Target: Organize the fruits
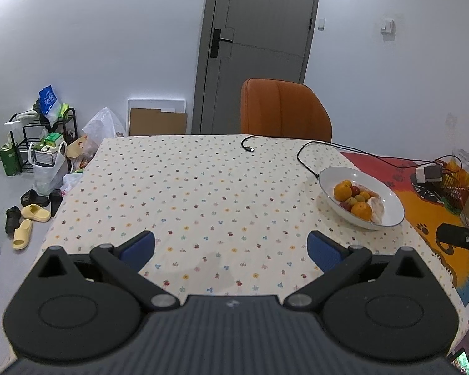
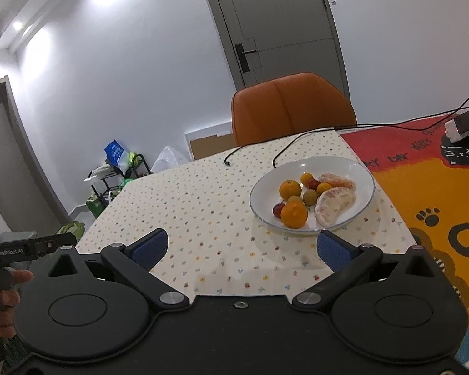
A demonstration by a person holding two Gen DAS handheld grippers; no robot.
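Note:
A white bowl (image 2: 356, 172) with a thin blue rim sits on the dotted tablecloth and holds several fruits: two oranges (image 2: 294, 214), small red and yellow-green fruits (image 2: 309, 197) and peeled citrus pieces (image 2: 334, 203). In the left wrist view the same bowl (image 1: 390, 206) lies far to the right. My right gripper (image 2: 242, 247) hovers open just in front of the bowl, with nothing between its blue pads. Over bare tablecloth, my left gripper (image 1: 231, 247) is open and holds nothing.
An orange chair (image 1: 284, 109) stands behind the table. Black cables (image 1: 306, 153) run across the far side to a charger (image 2: 462, 125) on a colourful mat (image 2: 437, 187). A basket (image 1: 456, 184) sits at the right edge. Bags, a rack and slippers (image 1: 28, 222) clutter the floor on the left.

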